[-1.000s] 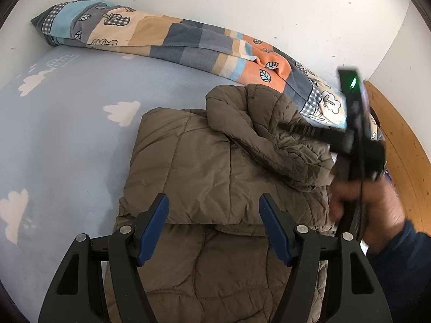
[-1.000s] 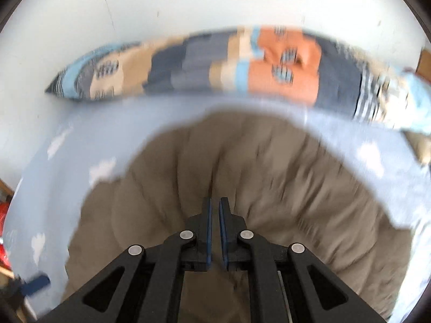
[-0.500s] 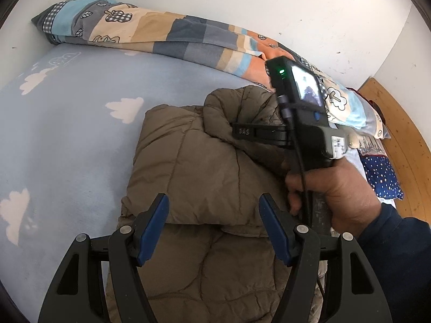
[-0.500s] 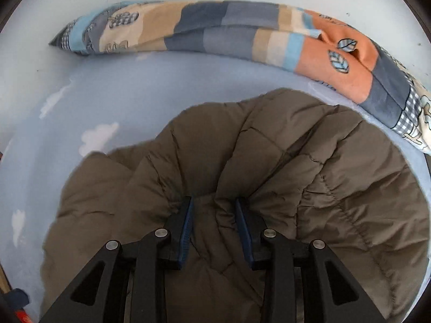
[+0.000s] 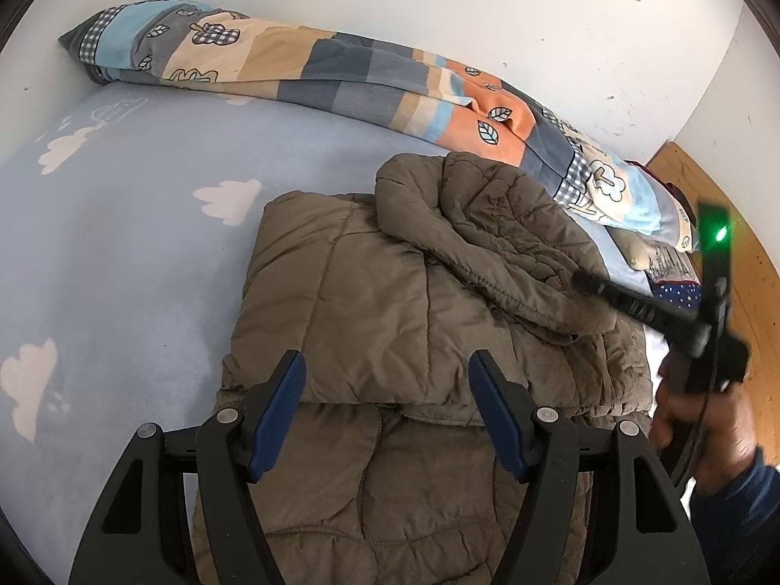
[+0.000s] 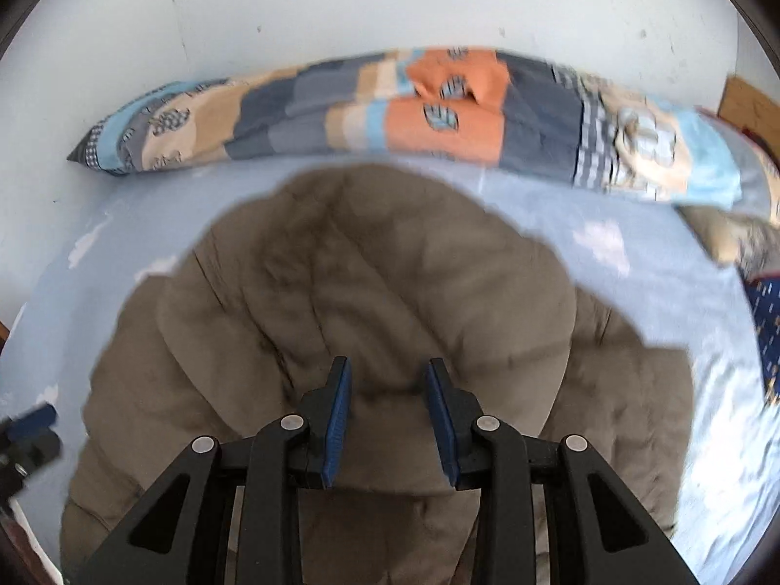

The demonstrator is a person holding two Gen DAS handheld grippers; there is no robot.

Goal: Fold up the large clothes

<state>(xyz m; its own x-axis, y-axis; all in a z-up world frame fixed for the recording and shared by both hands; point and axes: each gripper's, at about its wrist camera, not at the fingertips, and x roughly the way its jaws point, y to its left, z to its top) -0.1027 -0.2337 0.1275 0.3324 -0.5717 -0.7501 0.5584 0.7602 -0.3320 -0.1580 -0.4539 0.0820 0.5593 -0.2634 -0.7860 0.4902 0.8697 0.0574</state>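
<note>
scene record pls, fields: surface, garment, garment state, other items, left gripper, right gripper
surface: bed sheet, light blue with cloud print, against a white wall
garment: brown quilted jacket
garment state: partly folded, upper part doubled over lower, hood lying rumpled on top
other items: patchwork blanket rolled along the wall
left gripper: open, above the jacket's fold edge, nothing between its fingers
right gripper: open above the jacket, jaws have just been opening, nothing gripped; view blurred
</note>
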